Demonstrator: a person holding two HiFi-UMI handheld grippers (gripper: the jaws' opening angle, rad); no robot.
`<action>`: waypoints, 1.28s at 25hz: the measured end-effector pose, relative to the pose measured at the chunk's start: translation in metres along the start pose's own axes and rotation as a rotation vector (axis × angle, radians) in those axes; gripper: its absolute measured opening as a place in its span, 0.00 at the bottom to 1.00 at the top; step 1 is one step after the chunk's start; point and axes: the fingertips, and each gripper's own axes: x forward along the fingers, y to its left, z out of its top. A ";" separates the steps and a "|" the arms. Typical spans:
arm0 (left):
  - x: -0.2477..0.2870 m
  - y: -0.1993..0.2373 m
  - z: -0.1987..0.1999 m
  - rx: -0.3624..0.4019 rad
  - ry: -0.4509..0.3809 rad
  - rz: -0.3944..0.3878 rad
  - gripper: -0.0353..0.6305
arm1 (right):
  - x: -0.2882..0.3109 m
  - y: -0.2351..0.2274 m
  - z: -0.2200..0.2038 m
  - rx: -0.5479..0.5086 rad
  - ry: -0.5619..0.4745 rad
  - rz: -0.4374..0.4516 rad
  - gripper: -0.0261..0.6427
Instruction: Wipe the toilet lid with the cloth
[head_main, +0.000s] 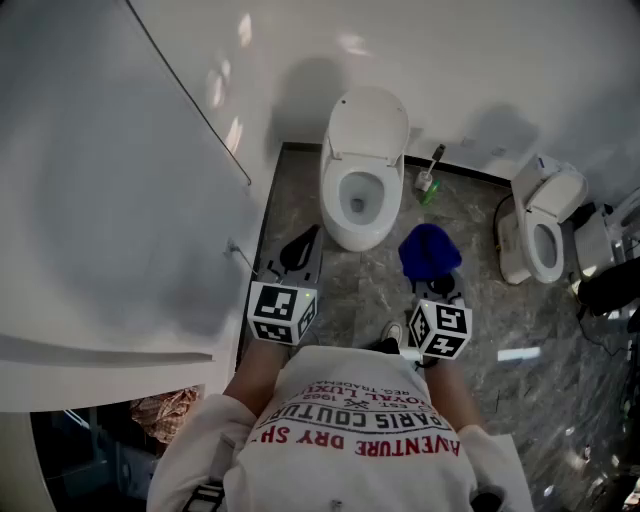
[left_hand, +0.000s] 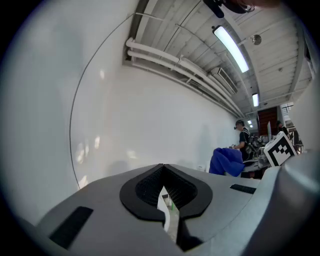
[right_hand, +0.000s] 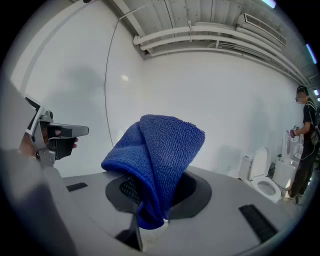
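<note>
The white toilet (head_main: 358, 190) stands against the far wall with its lid (head_main: 368, 122) raised upright and the bowl open. A folded blue cloth (head_main: 428, 250) sticks up from my right gripper (head_main: 433, 278), which is shut on it, short of the toilet and to its right. In the right gripper view the cloth (right_hand: 160, 155) fills the space between the jaws of my right gripper (right_hand: 150, 212). My left gripper (head_main: 299, 247) hovers left of the bowl, shut and holding nothing. In the left gripper view its jaws (left_hand: 167, 202) meet with only a thin slit, pointing at the white wall.
A tall white partition (head_main: 120, 200) runs close along the left. A toilet brush (head_main: 430, 175) stands right of the toilet. A second toilet (head_main: 545, 225) sits at the far right, where a person (right_hand: 306, 145) stands. The floor (head_main: 480, 300) is grey marble tile.
</note>
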 end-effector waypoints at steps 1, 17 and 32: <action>0.001 0.001 0.000 0.000 0.000 0.000 0.06 | 0.000 0.000 0.000 0.001 0.000 0.000 0.17; 0.002 0.017 -0.012 -0.006 0.021 0.000 0.06 | 0.010 0.007 -0.005 0.047 -0.002 -0.020 0.17; -0.029 0.052 -0.045 -0.099 0.091 -0.007 0.06 | 0.007 0.047 -0.019 0.079 0.050 -0.065 0.17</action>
